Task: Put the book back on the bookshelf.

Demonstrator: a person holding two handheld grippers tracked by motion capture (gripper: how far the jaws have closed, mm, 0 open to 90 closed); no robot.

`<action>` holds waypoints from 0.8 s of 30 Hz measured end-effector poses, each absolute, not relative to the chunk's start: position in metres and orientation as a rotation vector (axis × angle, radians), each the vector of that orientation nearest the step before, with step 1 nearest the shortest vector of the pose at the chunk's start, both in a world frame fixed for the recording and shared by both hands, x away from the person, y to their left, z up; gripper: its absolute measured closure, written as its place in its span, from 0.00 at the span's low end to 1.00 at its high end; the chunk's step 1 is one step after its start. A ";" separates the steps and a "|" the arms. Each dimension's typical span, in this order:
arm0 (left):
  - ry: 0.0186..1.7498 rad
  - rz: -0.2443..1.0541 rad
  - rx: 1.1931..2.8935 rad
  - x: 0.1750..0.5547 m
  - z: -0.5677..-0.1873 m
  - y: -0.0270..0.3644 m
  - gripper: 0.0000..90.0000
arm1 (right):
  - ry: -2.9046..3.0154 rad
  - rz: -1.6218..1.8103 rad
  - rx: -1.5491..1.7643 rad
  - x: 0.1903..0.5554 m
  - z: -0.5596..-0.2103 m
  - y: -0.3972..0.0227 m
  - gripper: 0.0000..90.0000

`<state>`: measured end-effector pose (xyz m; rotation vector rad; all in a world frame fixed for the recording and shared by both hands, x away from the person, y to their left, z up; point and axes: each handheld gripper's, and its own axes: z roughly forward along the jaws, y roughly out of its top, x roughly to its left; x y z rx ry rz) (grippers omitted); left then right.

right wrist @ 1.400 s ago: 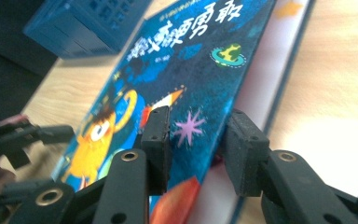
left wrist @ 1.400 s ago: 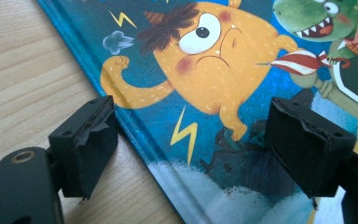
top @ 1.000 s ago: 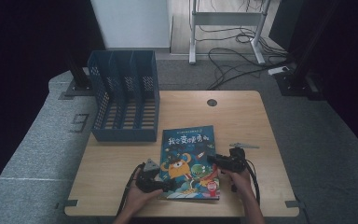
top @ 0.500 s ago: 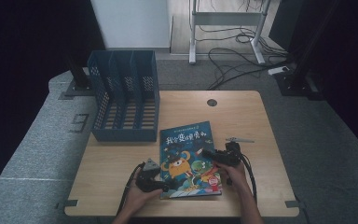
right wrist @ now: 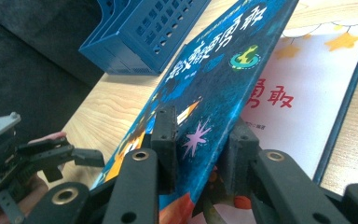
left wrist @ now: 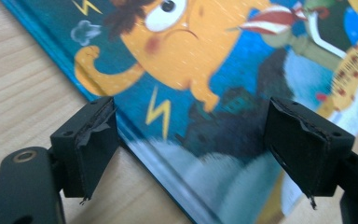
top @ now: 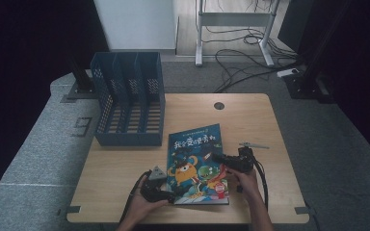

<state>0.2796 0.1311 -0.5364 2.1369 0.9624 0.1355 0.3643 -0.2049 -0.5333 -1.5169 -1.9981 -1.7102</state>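
The book's front cover [right wrist: 223,70] is pinched and lifted by the right gripper [right wrist: 200,140], while the left gripper [left wrist: 191,154] is held wide open and empty over the book's [top: 195,163] spine-side near corner, which is judged next to need pinning down, with the file rack [top: 130,98] behind.

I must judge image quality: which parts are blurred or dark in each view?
High view: dim, black surroundings, wooden table lit. Left gripper view: blue cartoon picture book softly blurred, nearest edge worst. Right gripper view: its lifted cover and blue plastic file rack fairly sharp.
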 end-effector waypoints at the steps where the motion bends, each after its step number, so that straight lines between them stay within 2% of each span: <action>1: 0.962 0.136 2.137 0.280 -0.536 0.131 0.19 | -1.998 -1.710 -1.517 0.364 -0.533 -0.205 0.77; 11: 0.878 0.094 2.226 0.264 -0.537 0.117 0.18 | -1.953 -1.748 -1.599 0.361 -0.529 -0.222 0.80; 14: 0.853 0.126 2.262 0.259 -0.540 0.108 0.18 | -1.948 -1.764 -1.626 0.359 -0.525 -0.230 0.80; 24: 0.878 0.135 2.224 0.260 -0.542 0.106 0.16 | -1.944 -1.758 -1.644 0.357 -0.523 -0.236 0.81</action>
